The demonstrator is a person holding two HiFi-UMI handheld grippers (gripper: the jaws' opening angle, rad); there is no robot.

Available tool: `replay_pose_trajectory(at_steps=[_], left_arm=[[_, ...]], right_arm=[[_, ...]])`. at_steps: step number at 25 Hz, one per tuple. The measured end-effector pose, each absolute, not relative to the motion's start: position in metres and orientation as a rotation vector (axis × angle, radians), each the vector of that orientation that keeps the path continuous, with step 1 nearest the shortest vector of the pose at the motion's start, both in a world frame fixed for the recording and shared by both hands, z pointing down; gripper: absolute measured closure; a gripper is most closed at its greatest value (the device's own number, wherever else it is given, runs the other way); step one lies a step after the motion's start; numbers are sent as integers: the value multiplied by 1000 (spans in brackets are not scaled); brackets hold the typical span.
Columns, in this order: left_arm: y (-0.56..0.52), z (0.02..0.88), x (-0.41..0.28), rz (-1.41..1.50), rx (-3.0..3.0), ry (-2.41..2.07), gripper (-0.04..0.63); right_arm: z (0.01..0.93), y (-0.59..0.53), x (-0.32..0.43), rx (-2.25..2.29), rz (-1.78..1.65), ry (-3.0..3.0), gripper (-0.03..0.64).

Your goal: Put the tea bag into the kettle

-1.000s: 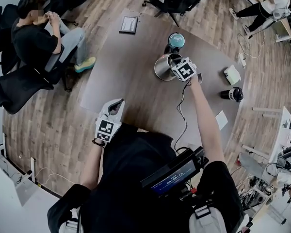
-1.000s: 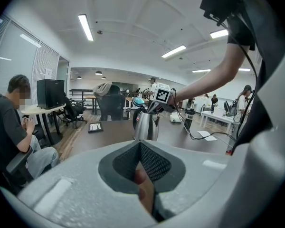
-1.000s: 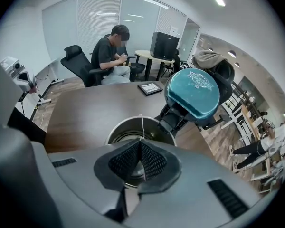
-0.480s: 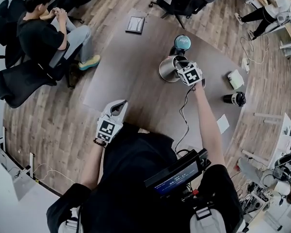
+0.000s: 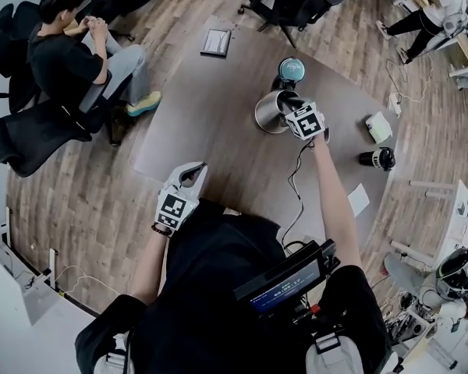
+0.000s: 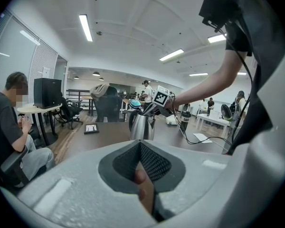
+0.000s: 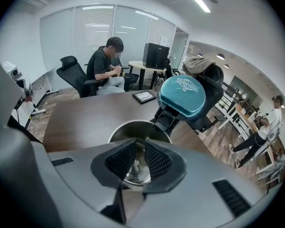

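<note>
A steel kettle (image 5: 270, 112) stands on the brown table (image 5: 203, 139) with its teal lid (image 5: 290, 68) tipped open. My right gripper (image 5: 287, 100) hangs over the kettle's mouth, pointing down into it. Its jaws have just been opening and now stand apart, pressing on nothing. In the right gripper view a small pale thing, probably the tea bag (image 7: 137, 165), shows between the pads, down inside the kettle (image 7: 133, 126). My left gripper (image 5: 195, 167) hovers at the table's near edge, shut and empty, far from the kettle (image 6: 141, 126).
A black tumbler (image 5: 374, 155), a white box (image 5: 378, 127) and a sheet of paper (image 5: 359, 199) lie at the table's right. A tablet (image 5: 217, 41) lies at the far edge. A cable (image 5: 296, 185) runs along my right arm. A seated person (image 5: 70, 45) is at the left.
Both grippers keep their places. The right one stays over the kettle's mouth, tilted slightly differently. The view has shifted a little.
</note>
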State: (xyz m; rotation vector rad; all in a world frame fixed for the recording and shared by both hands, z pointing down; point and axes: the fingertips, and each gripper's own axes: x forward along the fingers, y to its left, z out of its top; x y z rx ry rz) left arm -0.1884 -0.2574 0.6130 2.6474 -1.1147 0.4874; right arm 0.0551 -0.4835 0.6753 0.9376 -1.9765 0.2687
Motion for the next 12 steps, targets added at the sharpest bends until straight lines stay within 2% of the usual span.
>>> replay_pose_trajectory(at_steps=[12], left_arm=[[-260,614,-184,491,2659,-1090,603]], right_arm=[[669,-481,58,998,237,-1999,557]])
